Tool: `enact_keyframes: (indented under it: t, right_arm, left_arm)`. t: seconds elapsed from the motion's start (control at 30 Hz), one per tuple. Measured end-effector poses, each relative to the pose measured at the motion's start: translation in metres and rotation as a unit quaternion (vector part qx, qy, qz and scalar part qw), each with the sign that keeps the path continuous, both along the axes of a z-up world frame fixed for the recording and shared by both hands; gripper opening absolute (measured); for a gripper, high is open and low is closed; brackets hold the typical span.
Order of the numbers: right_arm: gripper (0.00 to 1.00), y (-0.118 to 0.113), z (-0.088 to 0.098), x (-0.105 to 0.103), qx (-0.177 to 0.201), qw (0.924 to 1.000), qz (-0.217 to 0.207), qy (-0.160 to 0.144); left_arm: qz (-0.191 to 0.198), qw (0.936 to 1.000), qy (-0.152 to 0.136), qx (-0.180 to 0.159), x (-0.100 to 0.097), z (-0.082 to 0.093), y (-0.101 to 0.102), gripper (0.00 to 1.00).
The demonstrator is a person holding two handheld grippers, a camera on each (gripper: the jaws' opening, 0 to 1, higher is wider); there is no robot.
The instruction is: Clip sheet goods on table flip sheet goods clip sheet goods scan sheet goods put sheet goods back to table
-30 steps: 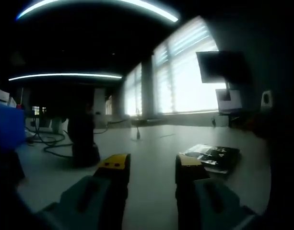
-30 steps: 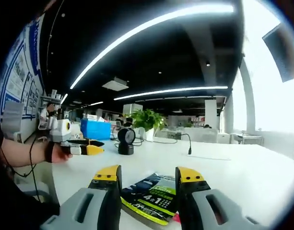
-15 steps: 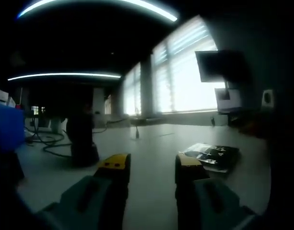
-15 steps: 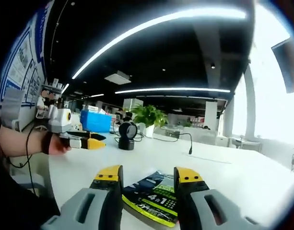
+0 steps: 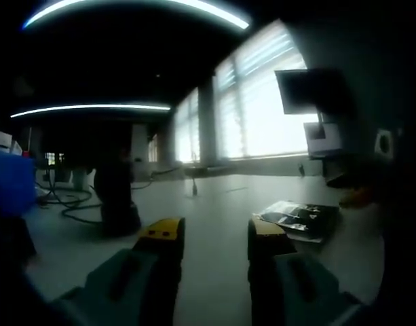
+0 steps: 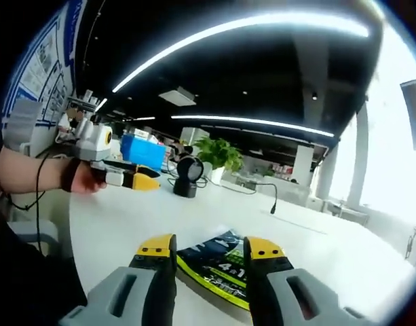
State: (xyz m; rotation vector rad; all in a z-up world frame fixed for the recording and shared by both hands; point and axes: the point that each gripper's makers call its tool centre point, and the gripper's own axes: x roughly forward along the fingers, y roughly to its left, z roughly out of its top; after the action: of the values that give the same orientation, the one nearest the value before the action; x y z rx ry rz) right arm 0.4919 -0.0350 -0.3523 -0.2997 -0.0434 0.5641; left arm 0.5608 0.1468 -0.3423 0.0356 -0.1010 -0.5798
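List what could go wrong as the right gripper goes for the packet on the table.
1. The packet lies flat on the white table, so the right gripper, jaws open, may slide over its edge and push it instead of clipping it.
2. The left gripper hangs above the table, away from the packet, so nothing steadies it if it slips.
3. The left gripper view is dim; the packet is hard to read there.
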Motion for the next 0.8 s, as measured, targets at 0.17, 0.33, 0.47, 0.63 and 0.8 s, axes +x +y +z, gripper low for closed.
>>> enact_keyframes:
  t: [0.17, 0.33, 0.47, 0.63, 0.8]
  right_arm:
    - [0.34, 0.002, -0.004, 0.001, -0.012, 0.9999, 0.002, 0.001]
    - [0.34, 0.006, -0.011, 0.003, -0.029, 0.9996, 0.003, 0.001]
    - [0.33, 0.011, -0.015, 0.002, -0.049, 0.9988, 0.006, 0.0]
    - [0.31, 0.013, -0.02, 0.003, -0.085, 0.9964, 0.003, -0.004]
    - [0.31, 0.011, -0.025, 0.005, -0.101, 0.9949, 0.0, 0.0]
  left_arm:
    - [0.001, 1.0, 0.001, 0.001, 0.001, 0.0, 0.0, 0.3]
    - [-0.001, 1.0, 0.002, 0.0, 0.001, -0.001, 0.0, 0.3]
    - [-0.002, 1.0, 0.002, 0.001, 0.001, -0.001, 0.0, 0.3]
    - [-0.002, 1.0, 0.001, 0.0, 0.0, -0.001, 0.001, 0.3]
    - [-0.004, 1.0, 0.001, 0.0, 0.0, -0.001, 0.001, 0.3]
